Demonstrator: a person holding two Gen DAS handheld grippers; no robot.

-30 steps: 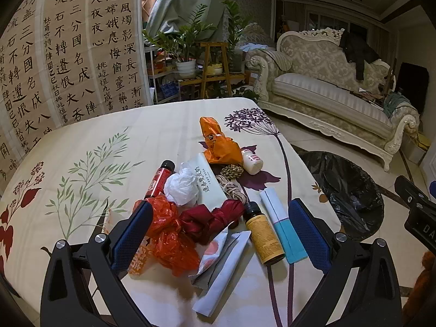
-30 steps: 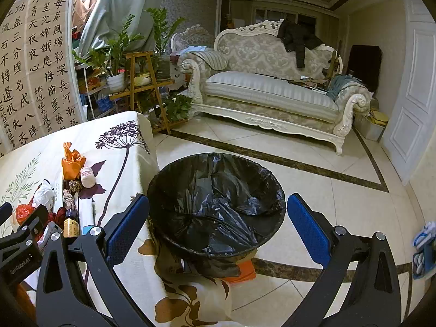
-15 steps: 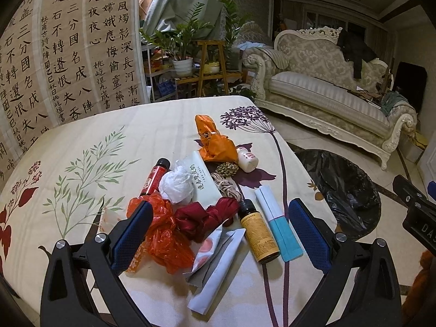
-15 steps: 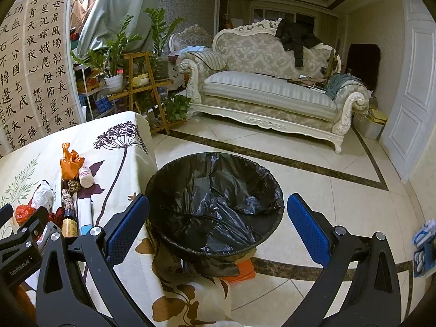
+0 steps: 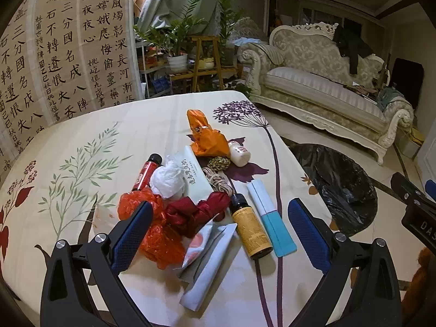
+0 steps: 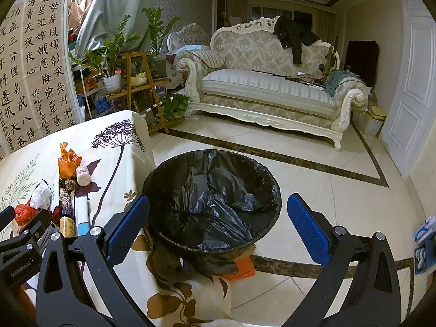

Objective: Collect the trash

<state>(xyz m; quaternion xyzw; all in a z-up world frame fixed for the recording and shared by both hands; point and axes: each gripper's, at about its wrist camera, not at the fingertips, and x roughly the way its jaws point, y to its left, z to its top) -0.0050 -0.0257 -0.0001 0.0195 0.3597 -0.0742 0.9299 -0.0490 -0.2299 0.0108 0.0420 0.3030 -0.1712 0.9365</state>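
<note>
Black-lined round bin (image 6: 215,204) sits beside our table's edge to catch scraps, so we hover left gripper (image 5: 218,223) and right gripper (image 6: 218,222) spread wide, empty, over crumpled red plastic bag (image 5: 155,231).

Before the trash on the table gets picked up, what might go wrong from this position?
1. The red plastic bag, dark red wrapper and white tissue lie bunched together, so the open left tongs may grab several or drag neighbours.
2. The amber bottle lies on its side and could roll if nudged.
3. The black-lined bin sits below the table edge; an early drop may miss.
</note>
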